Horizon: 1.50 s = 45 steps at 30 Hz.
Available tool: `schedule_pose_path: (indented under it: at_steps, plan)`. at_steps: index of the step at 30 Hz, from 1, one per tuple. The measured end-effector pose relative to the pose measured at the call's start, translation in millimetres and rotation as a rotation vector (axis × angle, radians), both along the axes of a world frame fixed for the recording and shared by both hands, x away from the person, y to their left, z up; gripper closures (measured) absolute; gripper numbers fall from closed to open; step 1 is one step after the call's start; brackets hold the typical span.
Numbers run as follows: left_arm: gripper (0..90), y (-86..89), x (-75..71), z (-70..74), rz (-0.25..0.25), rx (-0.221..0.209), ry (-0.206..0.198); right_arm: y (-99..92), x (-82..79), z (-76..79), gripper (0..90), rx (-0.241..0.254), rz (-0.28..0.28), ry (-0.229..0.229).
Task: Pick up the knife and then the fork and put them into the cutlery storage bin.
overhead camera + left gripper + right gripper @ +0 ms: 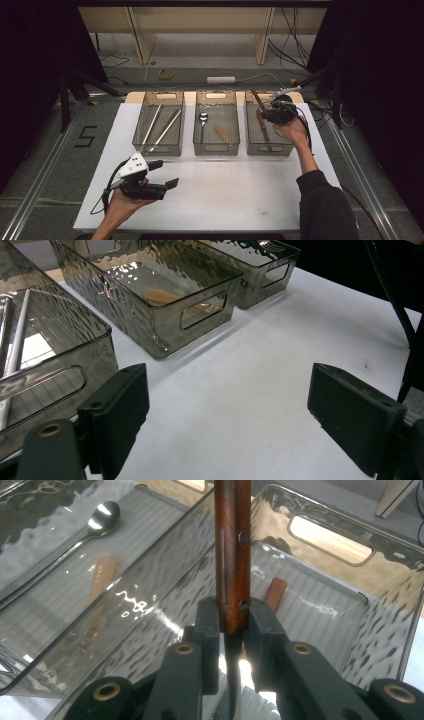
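Nearest, the left gripper (pixel 167 175) rests wide open at seven o'clock. Three clear bins: left bin (pixel 159 123) holds two chopsticks (pixel 164 129), middle bin (pixel 216 122) one spoon (pixel 202 120), right bin (pixel 269 134) one wooden-handled knife (pixel 233 555) clamped by the right gripper (pixel 232 620) at one o'clock.

Three clear ribbed bins (pixel 159 148) stand in a row on one white table (pixel 225 190). They hold two pale chopsticks (pixel 162 131), one metal spoon (pixel 202 119) and two wooden-handled knives (pixel 232 555). Two handheld grippers (pixel 167 176) are present.
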<state>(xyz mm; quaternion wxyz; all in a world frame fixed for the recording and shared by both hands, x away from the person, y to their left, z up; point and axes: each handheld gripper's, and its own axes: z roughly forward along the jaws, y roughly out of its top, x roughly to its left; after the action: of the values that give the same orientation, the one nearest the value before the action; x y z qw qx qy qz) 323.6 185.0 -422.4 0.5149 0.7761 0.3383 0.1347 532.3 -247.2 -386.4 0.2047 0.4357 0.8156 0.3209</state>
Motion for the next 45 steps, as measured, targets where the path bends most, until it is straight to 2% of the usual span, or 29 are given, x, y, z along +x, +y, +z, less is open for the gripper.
schedule_pose_path:
  at_steps: [21, 34, 45]
  plan:
    - [16.3, -0.1, -0.1, 0.2, 0.002, 0.001, 0.000, -2.2, 9.4, -16.1, 78.1, -0.003, -0.049, 0.049]
    - [16.2, -0.6, 0.0, -0.1, -0.002, 0.004, 0.005, -1.5, 13.8, -26.1, 78.0, -0.026, -0.074, 0.075]
    - [16.0, -0.6, 0.4, -0.4, -0.005, 0.010, 0.008, -0.2, 15.3, -34.9, 77.9, -0.034, -0.082, 0.115]
